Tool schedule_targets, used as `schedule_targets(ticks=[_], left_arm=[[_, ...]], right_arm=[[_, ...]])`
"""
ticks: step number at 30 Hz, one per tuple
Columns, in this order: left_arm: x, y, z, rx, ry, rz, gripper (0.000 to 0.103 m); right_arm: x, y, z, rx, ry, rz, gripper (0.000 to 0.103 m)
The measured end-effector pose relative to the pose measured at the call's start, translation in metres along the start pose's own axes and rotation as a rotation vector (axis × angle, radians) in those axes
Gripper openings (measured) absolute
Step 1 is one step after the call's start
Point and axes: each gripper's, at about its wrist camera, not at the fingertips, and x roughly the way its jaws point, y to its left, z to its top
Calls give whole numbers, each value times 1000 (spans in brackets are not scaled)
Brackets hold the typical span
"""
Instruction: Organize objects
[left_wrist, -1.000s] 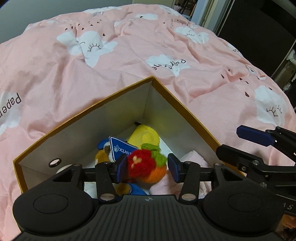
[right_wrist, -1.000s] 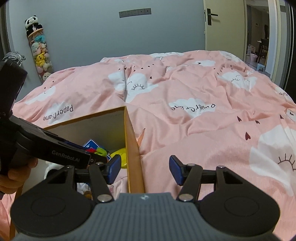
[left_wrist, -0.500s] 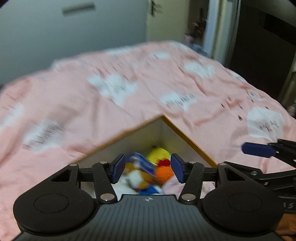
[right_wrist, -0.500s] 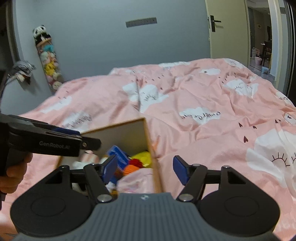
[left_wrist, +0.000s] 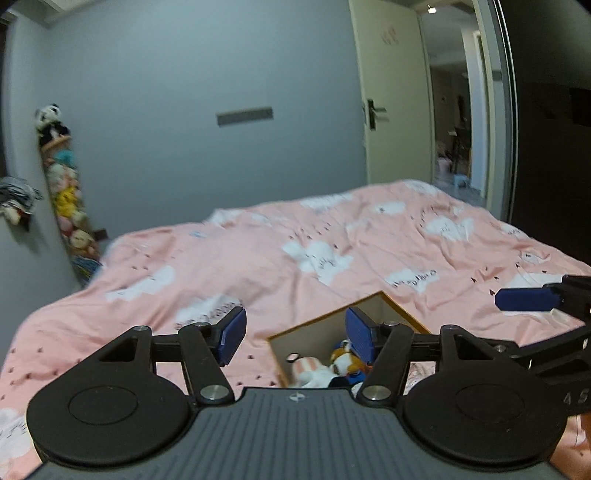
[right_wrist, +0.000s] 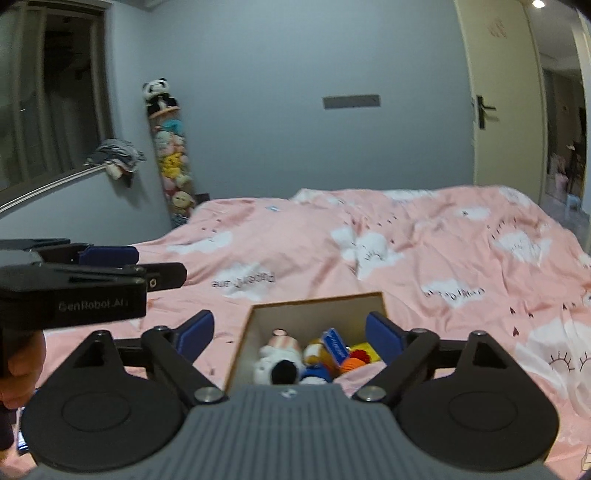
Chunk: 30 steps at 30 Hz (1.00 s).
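Observation:
An open cardboard box with a gold rim lies on the pink bed. It holds soft toys: a white plush, a blue card, a yellow toy and an orange knitted piece. My right gripper hovers above and short of the box, its jaws opening, nothing between them. My left gripper is also raised, jaws opening and empty, with the box low behind its right finger. Each gripper shows from the side in the other's view, the left gripper at left.
A pink duvet with white clouds covers the whole bed. A hanging column of plush toys is on the grey wall at left. A door stands at the right. A person's hand grips the left tool.
Both grippers have lifted and drawn back from the box, tilting up so the wall and door came into view. Both sets of jaws have widened. The toys stay in the box.

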Motion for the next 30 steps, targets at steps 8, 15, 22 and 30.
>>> schedule_targets(ticks=[8, 15, 22, 30], left_arm=[[-35, 17, -49, -62, 41, 87, 75], [-31, 20, -85, -131, 123, 113, 75], [-17, 10, -111, -126, 202, 79, 75], [6, 18, -135, -192, 319, 59, 75]], right_arm=[[-19, 27, -27, 3, 52, -37, 98], [-16, 42, -68, -54, 78, -145, 99], [-4, 47, -96, -61, 88, -179, 100], [28, 33, -118, -21, 209, -188, 100]])
